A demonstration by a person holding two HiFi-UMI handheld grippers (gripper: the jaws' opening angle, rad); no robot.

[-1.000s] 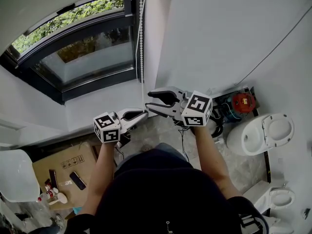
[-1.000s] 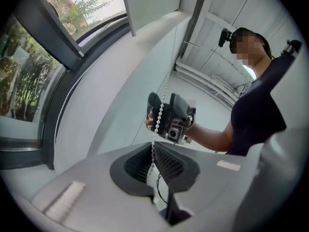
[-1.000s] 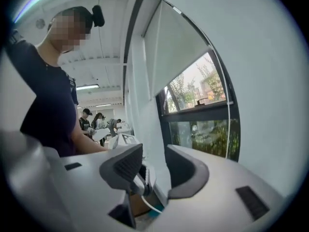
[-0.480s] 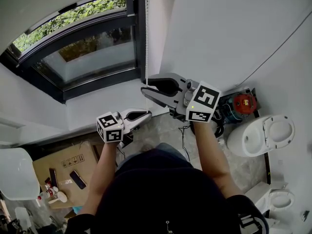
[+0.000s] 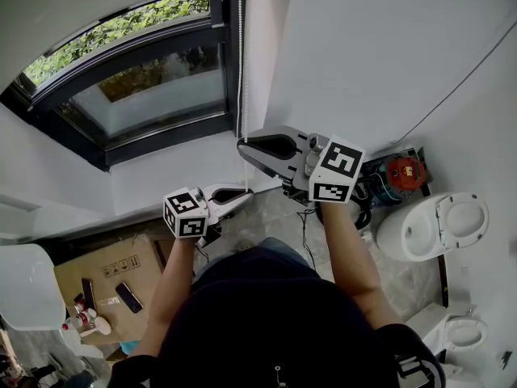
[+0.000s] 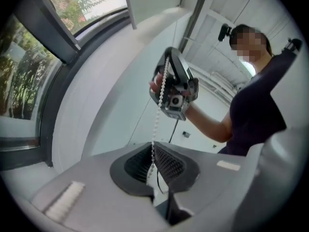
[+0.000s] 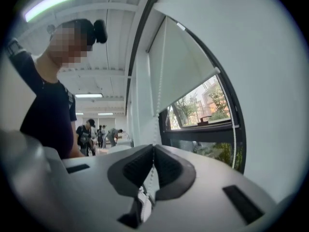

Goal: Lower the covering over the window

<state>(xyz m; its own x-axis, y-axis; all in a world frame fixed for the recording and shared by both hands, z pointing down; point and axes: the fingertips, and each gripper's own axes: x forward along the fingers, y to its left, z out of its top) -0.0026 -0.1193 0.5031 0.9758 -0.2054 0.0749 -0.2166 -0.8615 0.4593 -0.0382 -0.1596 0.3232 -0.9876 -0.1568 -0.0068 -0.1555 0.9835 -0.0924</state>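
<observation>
Right gripper, jaws just closed on bead cord, above left gripper, window

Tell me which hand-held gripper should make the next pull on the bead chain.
Right. The right hand-held gripper has just closed its jaws on the bead chain, higher up than the left hand-held gripper, which grips it below, so it probably has more room to pull down.

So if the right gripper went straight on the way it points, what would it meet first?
The right gripper has just closed on the bead chain, so that is already met. Beyond it, the line seems to reach the white window surround beside the roller blind; depth is unclear.
</observation>
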